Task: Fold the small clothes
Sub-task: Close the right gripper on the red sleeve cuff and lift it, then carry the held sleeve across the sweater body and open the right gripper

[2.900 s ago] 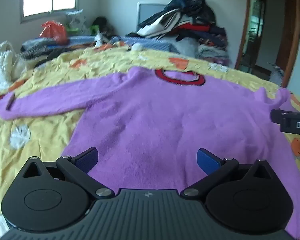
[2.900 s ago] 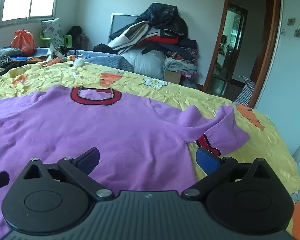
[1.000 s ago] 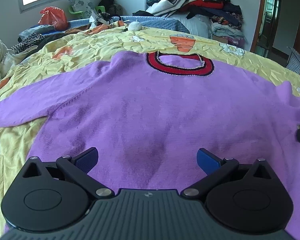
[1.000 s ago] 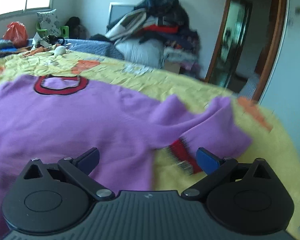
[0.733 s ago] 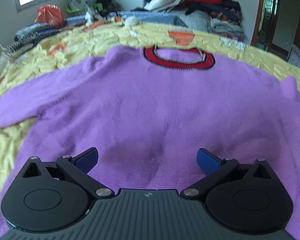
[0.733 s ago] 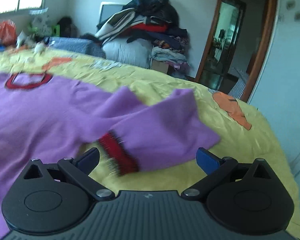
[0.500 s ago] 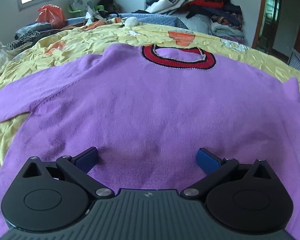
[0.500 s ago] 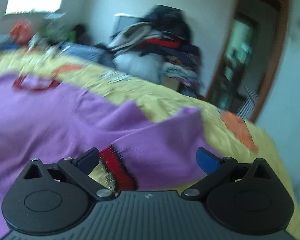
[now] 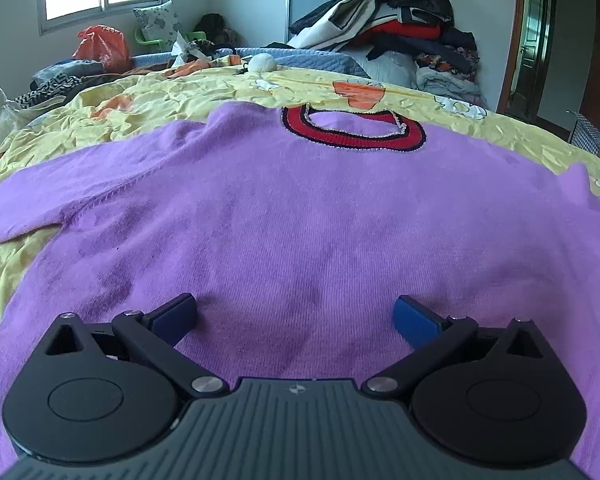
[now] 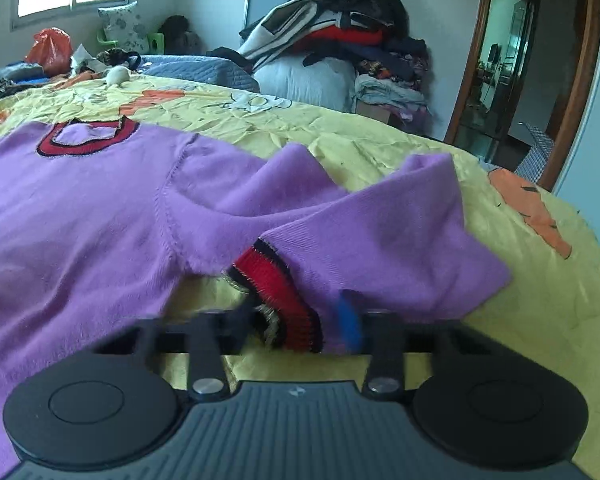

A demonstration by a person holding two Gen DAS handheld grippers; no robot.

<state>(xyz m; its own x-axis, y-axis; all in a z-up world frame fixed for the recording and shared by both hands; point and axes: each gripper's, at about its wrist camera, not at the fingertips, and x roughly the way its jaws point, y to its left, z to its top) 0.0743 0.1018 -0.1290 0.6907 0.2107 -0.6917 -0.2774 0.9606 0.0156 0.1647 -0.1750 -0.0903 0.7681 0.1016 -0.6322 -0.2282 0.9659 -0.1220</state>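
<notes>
Barely underway: the purple sweater (image 9: 300, 208) lay flat on the yellow bedspread (image 9: 148, 100), body unfolded. The left gripper (image 9: 294, 314) hovered wide open; the right gripper (image 10: 296, 326) was pinching the red cuff (image 10: 276, 296).

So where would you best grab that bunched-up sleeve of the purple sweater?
By its red cuff, coming in low from the near side. The sleeve is doubled back, so the cuff is its free end, and the right gripper is already closing around it.
</notes>
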